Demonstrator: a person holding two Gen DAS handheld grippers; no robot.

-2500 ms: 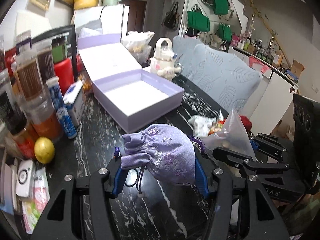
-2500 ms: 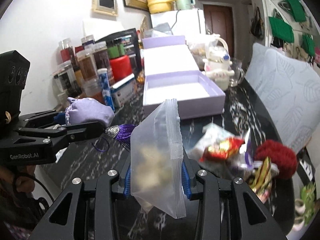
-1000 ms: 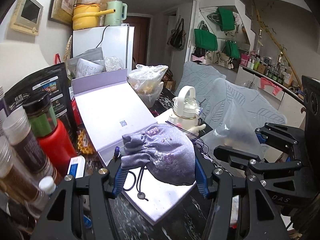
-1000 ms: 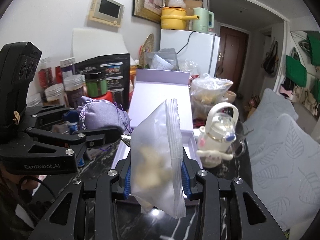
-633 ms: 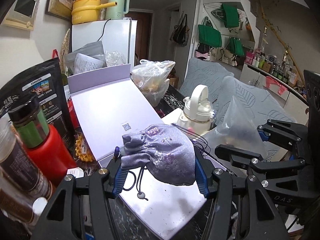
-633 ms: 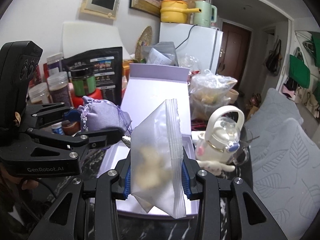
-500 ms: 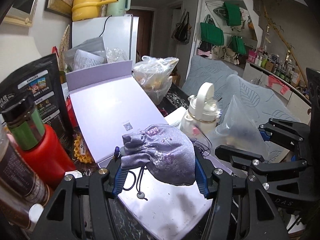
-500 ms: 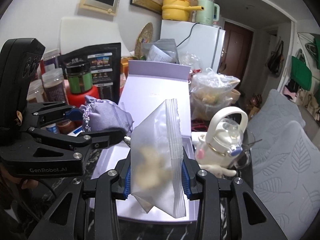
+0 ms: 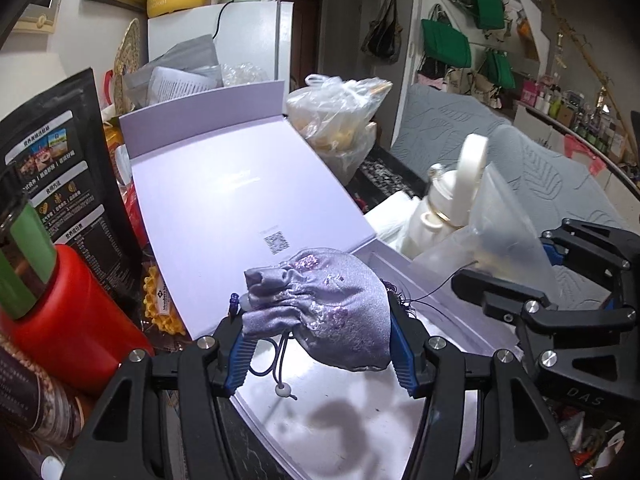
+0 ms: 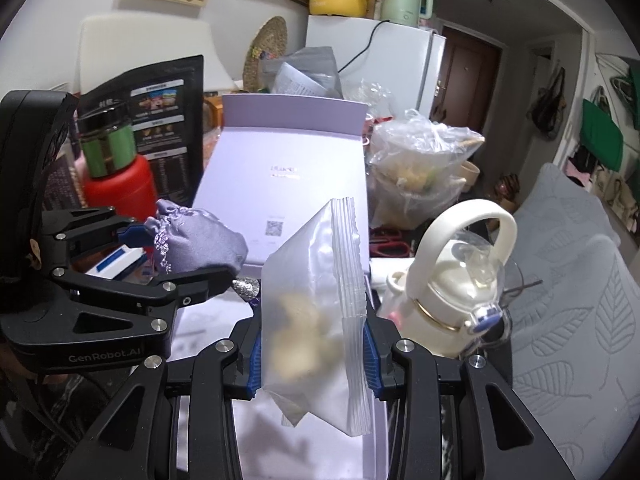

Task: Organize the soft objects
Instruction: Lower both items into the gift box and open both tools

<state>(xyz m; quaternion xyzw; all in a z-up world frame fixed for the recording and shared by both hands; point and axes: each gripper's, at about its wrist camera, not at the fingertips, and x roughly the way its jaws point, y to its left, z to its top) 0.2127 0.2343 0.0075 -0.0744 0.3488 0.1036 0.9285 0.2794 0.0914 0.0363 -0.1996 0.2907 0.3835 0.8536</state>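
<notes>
**Inspector:** State both holds and why.

**Operator:** My left gripper (image 9: 318, 330) is clamped on the lilac drawstring pouch (image 9: 320, 312) at lower centre, and my right gripper (image 10: 312, 344) pinches the frosted zip bag (image 10: 312, 300) at centre. Both hang over the open lilac box (image 9: 404, 264), which I judge to be the drop point.

**Inspector:** Clearances?

**Operator:** The box floor below is bare. The raised lid (image 9: 224, 184) blocks the rear, a red jar (image 9: 60, 312) crowds the left, and the white kettle-shaped bottle (image 10: 452, 280) stands just beside the right wall.

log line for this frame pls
left gripper: shut on purple pouch | right gripper: shut on zip bag | both above open lavender box | nothing released
</notes>
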